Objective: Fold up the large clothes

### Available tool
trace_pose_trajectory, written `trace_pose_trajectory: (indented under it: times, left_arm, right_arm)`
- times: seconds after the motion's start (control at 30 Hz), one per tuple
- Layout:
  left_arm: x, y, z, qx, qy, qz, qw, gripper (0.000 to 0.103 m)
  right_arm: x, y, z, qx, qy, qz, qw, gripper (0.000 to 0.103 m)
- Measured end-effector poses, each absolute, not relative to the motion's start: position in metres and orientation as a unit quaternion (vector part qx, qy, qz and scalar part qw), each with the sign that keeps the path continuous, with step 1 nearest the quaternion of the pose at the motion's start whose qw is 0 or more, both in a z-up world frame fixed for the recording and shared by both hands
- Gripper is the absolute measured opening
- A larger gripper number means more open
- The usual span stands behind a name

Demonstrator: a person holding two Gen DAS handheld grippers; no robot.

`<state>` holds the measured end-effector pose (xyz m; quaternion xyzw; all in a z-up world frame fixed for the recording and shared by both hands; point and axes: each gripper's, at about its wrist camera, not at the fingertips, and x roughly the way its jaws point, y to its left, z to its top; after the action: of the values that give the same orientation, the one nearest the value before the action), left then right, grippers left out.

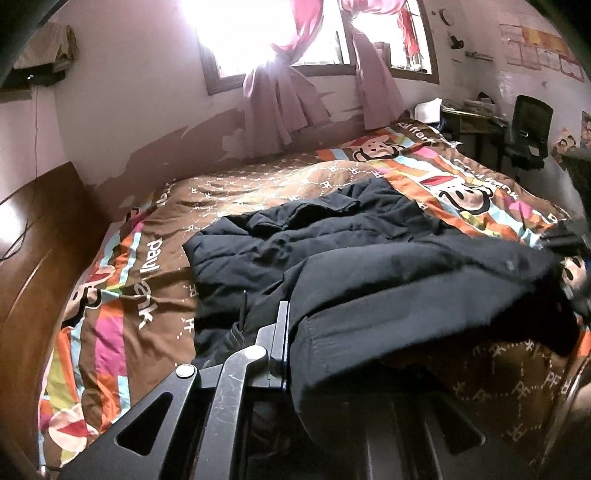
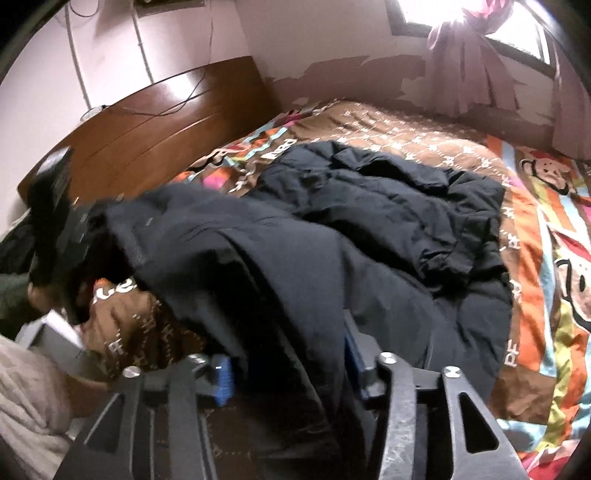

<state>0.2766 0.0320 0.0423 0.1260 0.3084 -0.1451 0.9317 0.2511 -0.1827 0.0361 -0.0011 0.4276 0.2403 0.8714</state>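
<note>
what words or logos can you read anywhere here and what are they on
"paul frank": white letters on the bedspread, repeated along its border.
"PF": small white monograms on the bedspread's brown centre.
Wall papers at the far right: too small to read.
Black jacket: no readable label.

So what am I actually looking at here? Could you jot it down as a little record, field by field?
garment: black padded jacket, near edge lifted
surface: bed with cartoon-monkey cover
left gripper: shut on the jacket's hem
right gripper: shut on the jacket's hem
headboard: brown wood
window: bright, pink curtains
stage: fold under way, not finished
</note>
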Motion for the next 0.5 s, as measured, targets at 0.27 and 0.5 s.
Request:
trace_pose_trajectory:
  times: [0.27,0.5]
  left_arm:
    - [0.291,0.021,0.044,0.116,0.323,-0.135,0.93,0.009]
    - [0.297,0.028,0.049,0.083,0.335,-0.126,0.93,0.009]
  right_arm:
    - [0.221,-0.159,0.02,-0.066,0.432,0.248,0.865,0.082]
    - [0.2,-0.124,-0.038,-0.259,0.427,0.164,0.851,0.082]
